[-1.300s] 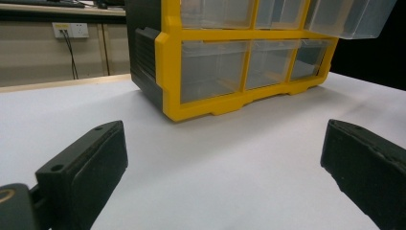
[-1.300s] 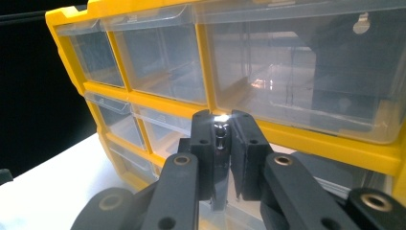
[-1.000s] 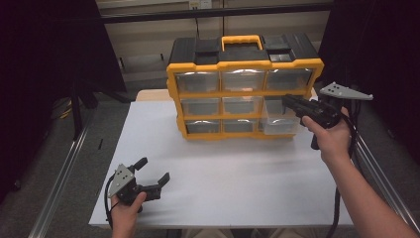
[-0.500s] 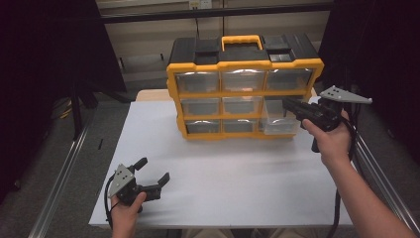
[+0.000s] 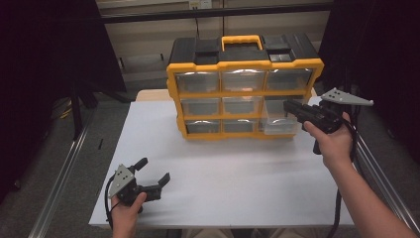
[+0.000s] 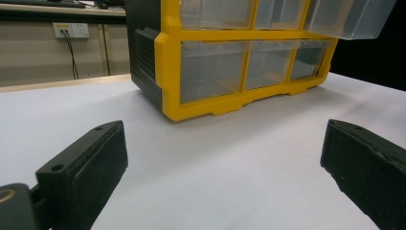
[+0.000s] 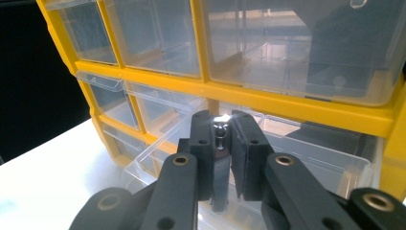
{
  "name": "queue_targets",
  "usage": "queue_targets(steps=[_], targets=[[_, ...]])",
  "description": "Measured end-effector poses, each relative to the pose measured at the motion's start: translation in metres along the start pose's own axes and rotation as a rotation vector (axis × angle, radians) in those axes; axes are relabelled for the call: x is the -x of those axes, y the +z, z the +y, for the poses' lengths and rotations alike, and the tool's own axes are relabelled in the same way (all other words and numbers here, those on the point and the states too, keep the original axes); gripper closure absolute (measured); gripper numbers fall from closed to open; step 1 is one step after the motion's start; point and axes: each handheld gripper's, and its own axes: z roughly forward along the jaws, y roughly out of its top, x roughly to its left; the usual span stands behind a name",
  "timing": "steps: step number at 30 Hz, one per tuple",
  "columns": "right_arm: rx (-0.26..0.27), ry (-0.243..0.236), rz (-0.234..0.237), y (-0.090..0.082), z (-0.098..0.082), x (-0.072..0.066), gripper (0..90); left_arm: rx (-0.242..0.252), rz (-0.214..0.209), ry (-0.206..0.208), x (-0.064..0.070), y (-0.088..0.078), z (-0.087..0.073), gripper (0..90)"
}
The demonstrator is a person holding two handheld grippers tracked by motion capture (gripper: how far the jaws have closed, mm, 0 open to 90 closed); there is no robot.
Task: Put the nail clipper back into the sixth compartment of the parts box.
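Already the middle-right drawer of the yellow organiser stands pulled out toward the person. Above that open drawer, the right gripper pinches a small metal screw-like piece between nearly closed jaws, so the drop into it seems still to come, then shutting it. Well in front of the organiser, the left gripper rests spread and empty on the white table.

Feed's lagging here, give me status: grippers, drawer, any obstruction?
Right gripper shut on a small shiny metal piece, above the pulled-out clear plastic drawer of the yellow-framed organiser. Left gripper open, low over the white table. Nothing in the way.
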Motion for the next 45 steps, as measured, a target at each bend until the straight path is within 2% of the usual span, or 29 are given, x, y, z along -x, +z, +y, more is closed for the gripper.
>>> queue_targets(steps=[1,11,17,19,22,26,31,33,36,40,45], targets=[[-0.001,-0.002,-0.002,0.0,0.0,0.0,80.8,0.008,-0.007,-0.014,0.001,0.001,0.0,2.3],[-0.008,0.001,-0.005,-0.001,-0.002,0.002,80.5,-0.003,-0.005,-0.007,0.001,0.0,0.0,2.3],[-0.001,-0.002,-0.008,-0.001,-0.003,0.002,80.0,0.006,-0.005,-0.017,0.002,0.001,0.0,2.3],[0.007,-0.003,-0.014,-0.002,-0.003,0.002,73.3,0.007,-0.007,-0.014,0.001,0.001,-0.001,2.3],[0.029,0.005,-0.007,-0.003,-0.002,0.001,59.3,0.0,-0.008,-0.01,0.001,0.001,0.0,2.3],[0.058,-0.01,0.002,-0.007,-0.001,-0.004,38.9,0.006,-0.015,-0.01,0.001,0.0,0.0,2.3],[0.068,-0.026,0.042,-0.015,-0.003,-0.009,26.6,0.009,-0.012,-0.011,0.001,0.0,0.0,2.3],[0.095,-0.044,0.065,-0.019,-0.006,-0.01,20.6,0.009,-0.016,-0.014,0.001,0.001,0.0,2.3],[0.093,-0.04,0.073,-0.026,-0.008,-0.011,17.5,0.008,-0.016,-0.009,0.001,0.001,0.0,2.3],[0.095,-0.062,0.088,-0.037,-0.013,-0.013,15.1,0.002,-0.008,-0.007,0.002,0.001,0.0,2.3],[0.096,-0.053,0.094,-0.047,-0.021,-0.01,13.5,0.001,-0.013,-0.004,0.002,0.001,0.0,2.3]])
